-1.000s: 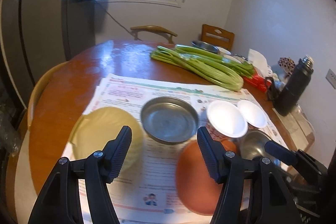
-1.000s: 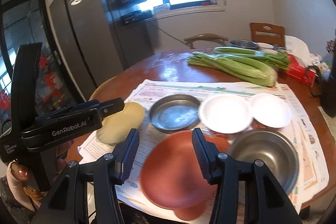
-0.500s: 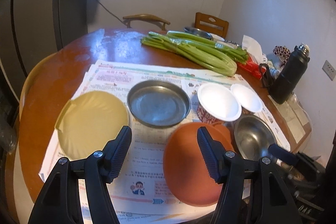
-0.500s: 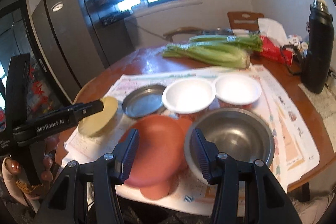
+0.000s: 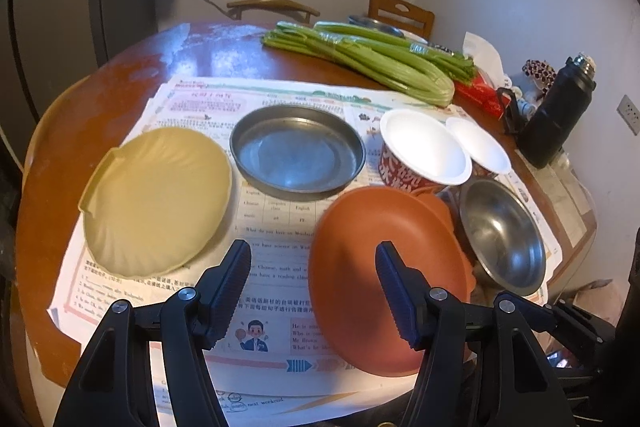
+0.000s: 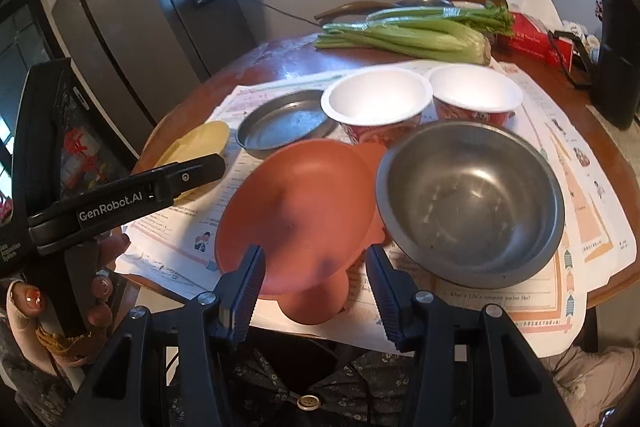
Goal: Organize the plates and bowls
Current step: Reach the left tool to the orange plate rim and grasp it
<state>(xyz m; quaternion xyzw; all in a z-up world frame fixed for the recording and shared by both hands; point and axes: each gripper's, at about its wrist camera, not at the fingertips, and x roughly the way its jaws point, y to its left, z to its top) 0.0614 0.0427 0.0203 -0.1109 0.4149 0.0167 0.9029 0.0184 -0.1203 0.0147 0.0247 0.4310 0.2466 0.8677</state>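
celery (image 5: 372, 61) far side; black flask (image 5: 556, 115) right; newspapers (image 5: 276, 279) on round table (image 5: 132, 67)

Yellow plate (image 5: 158, 205), terracotta plate (image 5: 372, 267), seemingly red-patterned white cups (image 5: 424, 151).

Black gripper (image 5: 313, 289) frames — blue ribbed jaws; silver screws; painted nails.

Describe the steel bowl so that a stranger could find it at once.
On the round wooden table, look at the newspaper sheets on the near side. The steel bowl stands at their right end, beside the orange plate. It is deep and rounded, unlike the shallow flat-bottomed metal pan.
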